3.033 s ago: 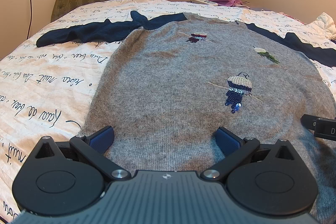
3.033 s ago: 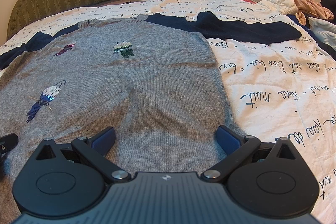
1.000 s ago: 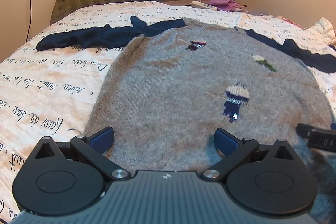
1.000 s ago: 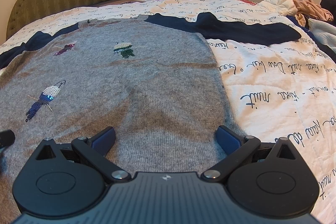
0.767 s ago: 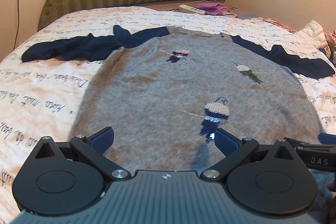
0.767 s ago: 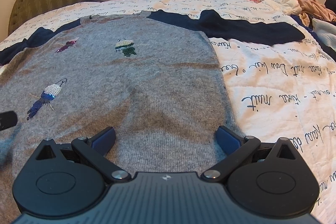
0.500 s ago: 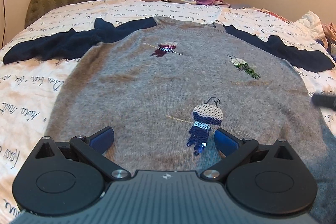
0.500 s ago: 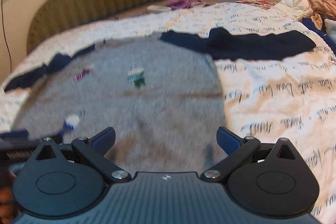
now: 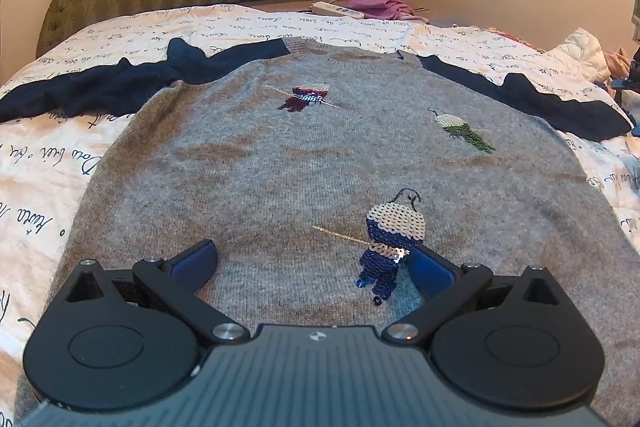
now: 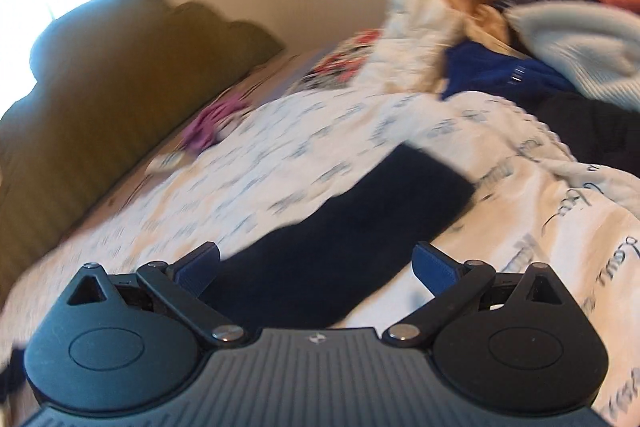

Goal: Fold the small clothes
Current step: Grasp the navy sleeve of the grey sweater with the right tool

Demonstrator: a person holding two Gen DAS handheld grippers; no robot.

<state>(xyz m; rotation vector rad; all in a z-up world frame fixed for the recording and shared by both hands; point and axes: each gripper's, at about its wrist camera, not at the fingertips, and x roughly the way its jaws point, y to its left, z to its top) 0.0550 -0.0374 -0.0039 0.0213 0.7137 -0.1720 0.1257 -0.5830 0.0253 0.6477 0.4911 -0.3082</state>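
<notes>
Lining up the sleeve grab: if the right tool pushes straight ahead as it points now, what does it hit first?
Most likely the navy sleeve, which lies between the open right tool fingers and runs ahead over the printed quilt. The picture is motion-blurred, so depth is uncertain.

One sweater (image 9: 280, 167); three sequin birds (image 9: 394, 239); two navy sleeves (image 9: 100, 87); maybe one power strip (image 9: 337, 10).

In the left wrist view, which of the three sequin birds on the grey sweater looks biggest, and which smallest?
1. Blue and cream bird, largest, though it is also nearest the camera.
2. Green and white bird and maroon bird look about alike; I would not rank them.
All lie on the grey sweater.
</notes>
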